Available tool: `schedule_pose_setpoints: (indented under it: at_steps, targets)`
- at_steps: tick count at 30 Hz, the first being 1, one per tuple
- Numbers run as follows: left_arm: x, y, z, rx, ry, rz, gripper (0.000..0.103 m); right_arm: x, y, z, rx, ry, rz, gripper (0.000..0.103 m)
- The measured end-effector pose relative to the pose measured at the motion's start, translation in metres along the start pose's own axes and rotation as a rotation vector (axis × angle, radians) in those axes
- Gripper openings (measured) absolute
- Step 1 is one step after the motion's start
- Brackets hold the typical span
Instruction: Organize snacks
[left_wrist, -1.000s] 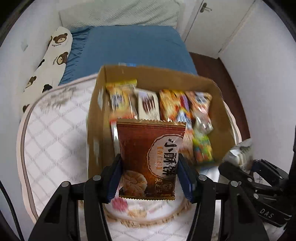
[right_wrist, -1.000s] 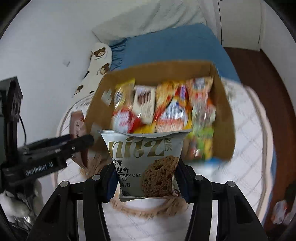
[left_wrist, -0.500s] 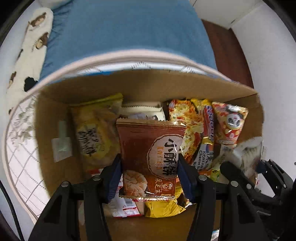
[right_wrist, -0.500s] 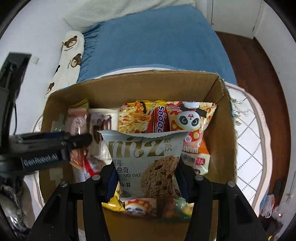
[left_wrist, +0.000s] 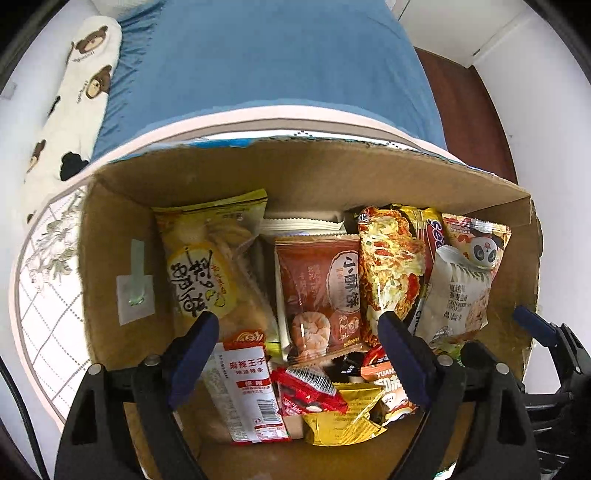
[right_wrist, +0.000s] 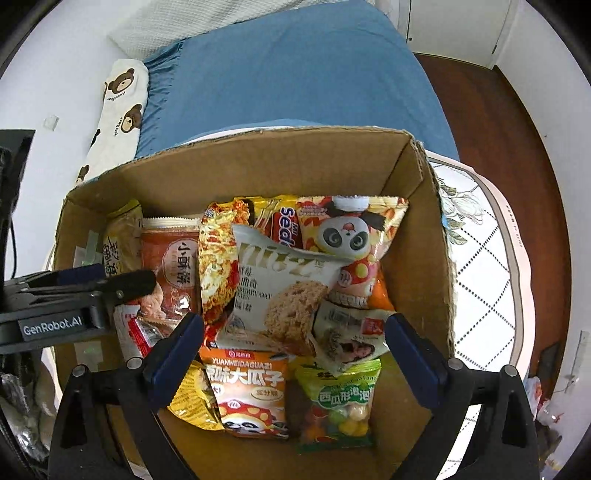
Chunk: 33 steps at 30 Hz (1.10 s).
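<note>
With both the left hand-held gripper (left_wrist: 295, 332) and right hand-held gripper (right_wrist: 293, 339) wide open and empty, the leaning white crinkly oat-cookie packet (right_wrist: 280, 291) could topple inside the brown cardboard box (right_wrist: 295, 162).

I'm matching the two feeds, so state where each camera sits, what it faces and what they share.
Left wrist: on the left gripper, looking down into the brown cardboard box; its open blue-padded fingers show, right gripper at the edge.
Right wrist: on the right gripper, above the same box; open fingers show, left gripper alongside.
Shared: brown biscuit packet, white oat cookie packet.
</note>
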<state>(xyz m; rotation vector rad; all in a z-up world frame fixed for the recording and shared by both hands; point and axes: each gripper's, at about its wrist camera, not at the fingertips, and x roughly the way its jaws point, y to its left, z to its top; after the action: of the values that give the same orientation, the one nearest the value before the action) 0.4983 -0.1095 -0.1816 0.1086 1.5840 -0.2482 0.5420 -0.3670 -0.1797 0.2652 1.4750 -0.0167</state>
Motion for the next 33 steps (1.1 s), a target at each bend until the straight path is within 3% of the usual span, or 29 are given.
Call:
schedule_pose_setpoints:
  at_steps: [18, 29, 33]
  targets:
    - [-0.070, 0.007, -0.097, 0.007, -0.270, 0.090, 0.088, -0.071, 0.004, -0.073, -0.039, -0.167, -0.044, 0.100]
    - [-0.139, -0.006, -0.190, -0.012, -0.499, 0.119, 0.088, -0.152, 0.021, -0.144, -0.084, -0.354, -0.050, 0.102]
    - [-0.163, -0.007, -0.225, -0.027, -0.553, 0.097, 0.088, -0.185, 0.026, -0.178, -0.089, -0.419, -0.035, 0.103]
